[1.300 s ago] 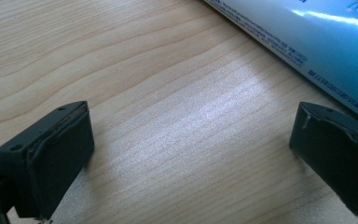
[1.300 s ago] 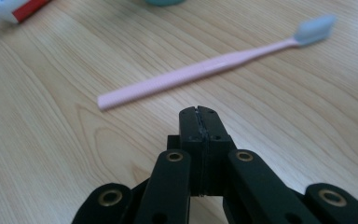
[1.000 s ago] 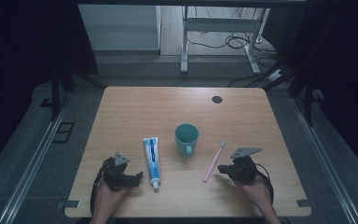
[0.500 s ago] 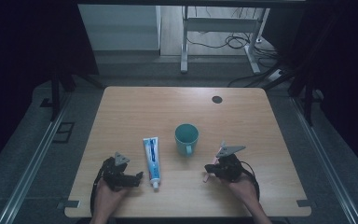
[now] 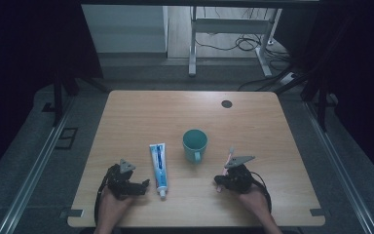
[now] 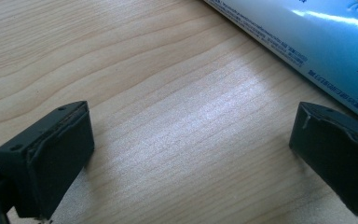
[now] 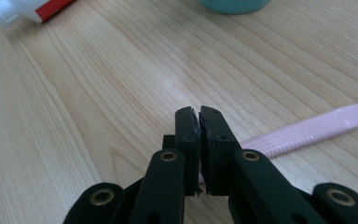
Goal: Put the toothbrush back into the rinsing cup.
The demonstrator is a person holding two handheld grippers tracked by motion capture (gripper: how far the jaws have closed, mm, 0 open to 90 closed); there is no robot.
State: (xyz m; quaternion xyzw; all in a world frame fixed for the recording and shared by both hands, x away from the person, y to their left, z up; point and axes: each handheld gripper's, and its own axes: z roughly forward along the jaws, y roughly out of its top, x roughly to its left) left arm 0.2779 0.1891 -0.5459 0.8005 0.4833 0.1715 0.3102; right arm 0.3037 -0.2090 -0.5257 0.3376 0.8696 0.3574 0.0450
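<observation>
Just behind the right gripper [image 7: 199,114], whose jaws stand together with nothing visibly between them, the pink toothbrush [image 7: 317,127] lies flat on the table [image 5: 141,117], its handle passing under the jaw tips. Seen from above, this gripper [image 5: 224,179] rests low on the wood, hand behind it, near the teal mug [image 5: 195,145]. Left of the mug, the left gripper [image 6: 191,154] holds its jaws wide apart over bare wood, the toothpaste tube [image 6: 307,42] just beside one jaw.

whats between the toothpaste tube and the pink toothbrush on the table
In the high view, the teal mug stands between the toothpaste tube and the pink toothbrush, set a little farther back; the rest is bare wood.
</observation>
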